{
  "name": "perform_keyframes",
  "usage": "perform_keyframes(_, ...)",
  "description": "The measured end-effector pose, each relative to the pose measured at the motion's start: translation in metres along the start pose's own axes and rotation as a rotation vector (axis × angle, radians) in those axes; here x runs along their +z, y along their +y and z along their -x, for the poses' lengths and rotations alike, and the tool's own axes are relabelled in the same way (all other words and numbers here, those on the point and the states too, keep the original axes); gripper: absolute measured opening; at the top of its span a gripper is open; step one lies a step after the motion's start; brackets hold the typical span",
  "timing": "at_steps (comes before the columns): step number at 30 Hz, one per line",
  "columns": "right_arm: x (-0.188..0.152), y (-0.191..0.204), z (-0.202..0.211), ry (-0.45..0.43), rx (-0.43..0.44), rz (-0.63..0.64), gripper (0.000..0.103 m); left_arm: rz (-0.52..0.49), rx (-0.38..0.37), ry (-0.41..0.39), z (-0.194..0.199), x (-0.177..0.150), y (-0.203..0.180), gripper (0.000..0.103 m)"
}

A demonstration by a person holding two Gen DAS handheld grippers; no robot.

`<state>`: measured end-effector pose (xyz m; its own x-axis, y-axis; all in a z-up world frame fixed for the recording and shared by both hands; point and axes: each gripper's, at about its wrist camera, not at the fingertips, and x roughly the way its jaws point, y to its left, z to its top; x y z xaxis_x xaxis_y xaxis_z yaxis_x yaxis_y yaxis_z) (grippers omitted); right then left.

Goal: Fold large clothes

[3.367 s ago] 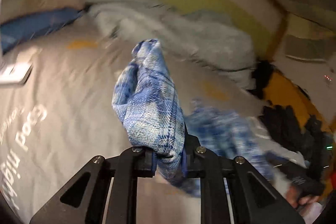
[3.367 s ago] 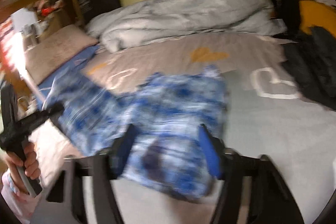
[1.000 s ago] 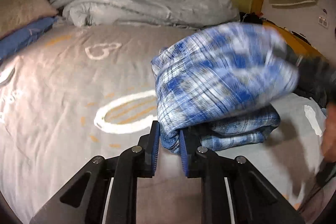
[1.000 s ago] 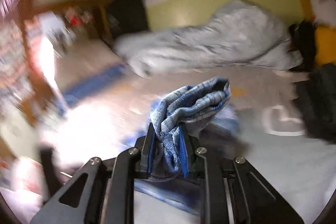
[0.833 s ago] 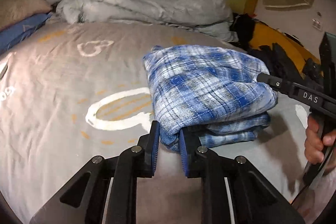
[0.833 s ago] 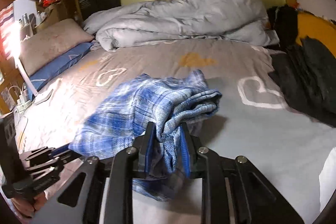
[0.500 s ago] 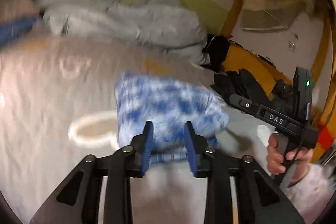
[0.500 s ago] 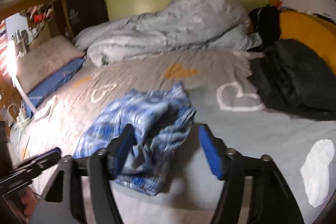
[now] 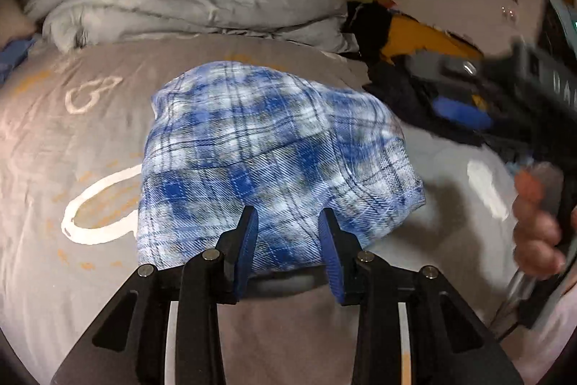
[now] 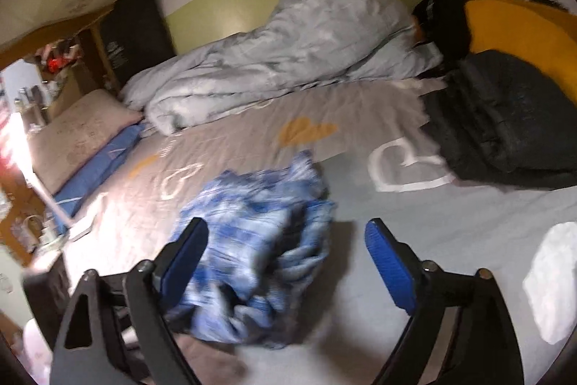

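Note:
A blue and white plaid shirt [image 9: 277,165] lies folded in a bundle on the grey bed sheet [image 9: 54,276]. My left gripper [image 9: 288,240] is open, its blue pads just at the near edge of the bundle, holding nothing. In the right wrist view the same shirt [image 10: 259,240] lies blurred on the sheet [image 10: 450,240]. My right gripper [image 10: 288,258] is wide open above and behind it, empty. The right gripper also shows in the left wrist view [image 9: 458,110] at the far right, held by a hand.
A rumpled grey duvet [image 10: 288,53] lies along the back wall. A dark jacket [image 10: 505,128] and a yellow cushion [image 10: 515,20] sit at the right. A pillow [image 10: 75,132] lies at the left bed edge.
Both grippers were shut on the plaid shirt a second ago. They have opened, let it drop folded on the bed, and pulled back.

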<state>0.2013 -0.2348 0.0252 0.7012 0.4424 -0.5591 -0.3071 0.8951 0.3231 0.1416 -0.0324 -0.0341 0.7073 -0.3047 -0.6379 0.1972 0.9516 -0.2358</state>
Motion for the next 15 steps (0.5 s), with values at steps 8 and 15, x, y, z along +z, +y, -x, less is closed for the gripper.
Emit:
perform_keyframes(8,-0.028,0.022,-0.041,0.227,0.000,0.072,0.013,0.056,-0.092,0.011,-0.002,-0.001,0.009,0.033)
perform_keyframes(15,-0.042,0.025,-0.036,0.211,-0.097,0.169,0.006,0.110,-0.130,-0.070,0.034,0.019,0.028,0.046)
